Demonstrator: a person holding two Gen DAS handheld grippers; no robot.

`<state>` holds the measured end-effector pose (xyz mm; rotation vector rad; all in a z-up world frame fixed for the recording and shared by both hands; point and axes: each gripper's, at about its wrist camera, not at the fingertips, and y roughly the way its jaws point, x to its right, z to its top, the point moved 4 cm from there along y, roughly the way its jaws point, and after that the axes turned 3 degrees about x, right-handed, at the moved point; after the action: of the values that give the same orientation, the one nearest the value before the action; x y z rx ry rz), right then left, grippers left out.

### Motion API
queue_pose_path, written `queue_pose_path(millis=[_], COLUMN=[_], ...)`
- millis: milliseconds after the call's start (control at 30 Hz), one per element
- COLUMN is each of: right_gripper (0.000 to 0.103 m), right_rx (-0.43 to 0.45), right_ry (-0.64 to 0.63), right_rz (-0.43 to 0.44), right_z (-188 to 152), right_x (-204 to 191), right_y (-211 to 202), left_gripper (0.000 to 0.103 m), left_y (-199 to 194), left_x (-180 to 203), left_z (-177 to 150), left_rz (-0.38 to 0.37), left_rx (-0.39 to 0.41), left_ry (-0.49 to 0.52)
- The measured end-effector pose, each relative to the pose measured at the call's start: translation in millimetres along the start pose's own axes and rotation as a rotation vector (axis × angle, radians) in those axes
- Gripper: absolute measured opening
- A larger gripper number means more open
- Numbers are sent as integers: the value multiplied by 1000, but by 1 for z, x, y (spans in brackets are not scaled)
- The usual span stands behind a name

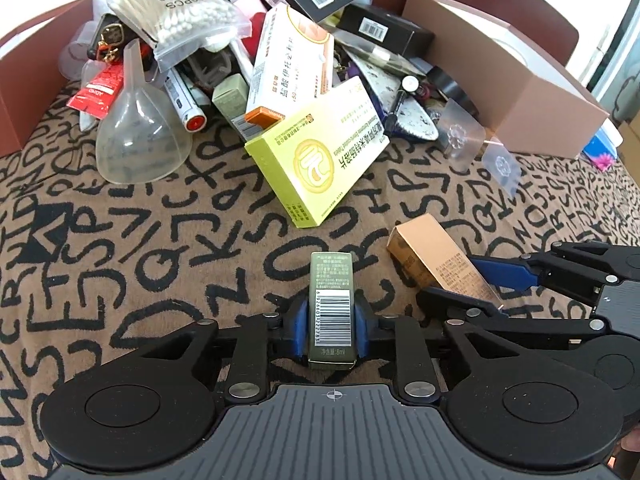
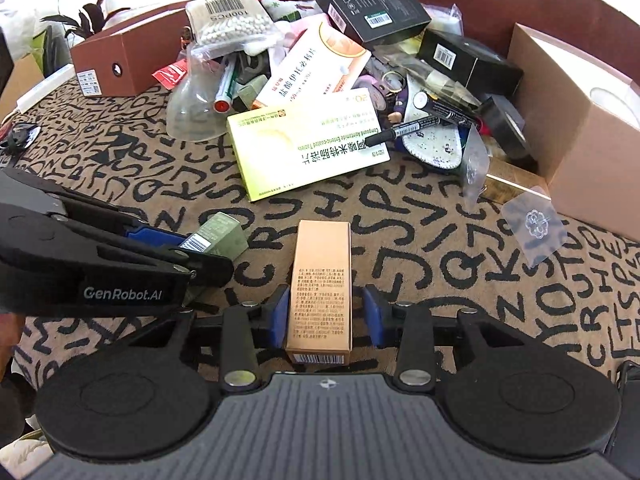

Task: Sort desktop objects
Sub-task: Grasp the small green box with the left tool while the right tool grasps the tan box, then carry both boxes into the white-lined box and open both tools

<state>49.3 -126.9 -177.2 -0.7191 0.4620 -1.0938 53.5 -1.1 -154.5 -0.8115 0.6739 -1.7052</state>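
A small olive-green box (image 1: 331, 300) with a barcode sits between the blue pads of my left gripper (image 1: 332, 320), and both pads press its sides. In the right wrist view that box (image 2: 220, 234) pokes out of the left gripper (image 2: 200, 248) low over the cloth. A copper-coloured box (image 2: 320, 280) lies lengthwise between the jaws of my right gripper (image 2: 326, 316). Its left pad touches the box and a narrow gap shows at the right pad. The left wrist view shows the copper box (image 1: 432, 256) with the right gripper (image 1: 480, 280) around it.
A heap of clutter fills the far side: a yellow-green medicine box (image 1: 316, 160), a white-and-orange box (image 1: 288, 60), a clear funnel (image 1: 140, 136), a cotton-swab bag (image 1: 180, 8) and black boxes (image 2: 372, 4). A brown box (image 2: 116, 64) stands left, a tan carton (image 2: 580, 132) right. A letter-patterned cloth (image 1: 160, 240) covers the table.
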Motion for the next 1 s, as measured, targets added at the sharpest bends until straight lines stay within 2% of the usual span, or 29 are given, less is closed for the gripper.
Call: queue_pose_path(millis=[33, 67, 100, 233, 400, 567, 700, 900, 1000], right_gripper=[38, 36, 36, 35, 35, 35, 35, 35, 35], right_rx=[-3, -8, -10, -2, 75, 169, 242, 308, 325], right_ry=[5, 13, 20, 60, 66, 92, 92, 123, 135], right_rz=[7, 16, 20, 42, 47, 43, 3, -53, -111], right_z=[0, 0, 0, 6, 28, 66, 99, 151, 174], right_x=[1, 2, 3, 9, 20, 47, 76, 136, 173], right_y=[2, 4, 4, -4, -30, -59, -81, -103, -111], left_gripper=[39, 35, 21, 20, 20, 20, 20, 20, 20], left_y=[1, 1, 1, -4, -23, -43, -50, -45, -41], left_x=[1, 2, 3, 6, 24, 46, 73, 116, 142], left_z=[1, 2, 3, 11, 38, 83, 124, 194, 228], left_rz=[3, 9, 16, 6, 6, -37, -74, -155, -204], left_rx=[0, 0, 0, 6, 72, 155, 212, 248, 270], left_ry=[3, 8, 10, -13, 20, 30, 48, 47, 48])
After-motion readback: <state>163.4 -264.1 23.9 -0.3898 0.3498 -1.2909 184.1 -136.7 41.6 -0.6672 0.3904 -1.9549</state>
